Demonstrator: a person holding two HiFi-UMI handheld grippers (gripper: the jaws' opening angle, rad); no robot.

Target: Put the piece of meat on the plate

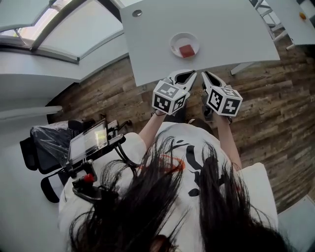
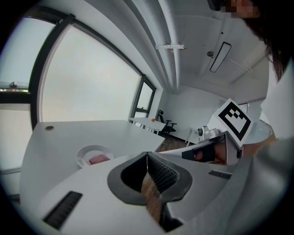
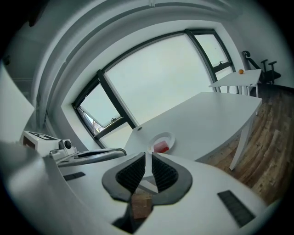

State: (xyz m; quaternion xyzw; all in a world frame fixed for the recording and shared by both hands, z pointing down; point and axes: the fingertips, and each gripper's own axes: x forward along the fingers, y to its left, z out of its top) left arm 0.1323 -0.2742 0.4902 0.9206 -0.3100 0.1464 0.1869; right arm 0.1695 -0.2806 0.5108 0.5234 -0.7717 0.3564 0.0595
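A white plate [image 1: 175,41] sits near the front edge of the white table [image 1: 226,29], and a red piece of meat [image 1: 186,50] lies on it. Both grippers hang side by side just off that front edge, over the wooden floor, short of the plate. My left gripper [image 1: 189,75] is shut with nothing between its jaws. My right gripper [image 1: 207,77] is also shut and empty. In the left gripper view the plate [image 2: 87,151] with the meat [image 2: 97,159] lies ahead to the left of the jaws [image 2: 147,155]. In the right gripper view the plate [image 3: 167,137] and meat [image 3: 161,147] lie straight ahead of the jaws [image 3: 149,155].
A round grommet [image 1: 137,13] marks the table's far side. A second white table [image 3: 236,78] with a small orange thing [image 3: 240,71] stands to the right, with an office chair [image 3: 266,66] beyond. A device with a screen [image 1: 88,140] hangs at the person's left side.
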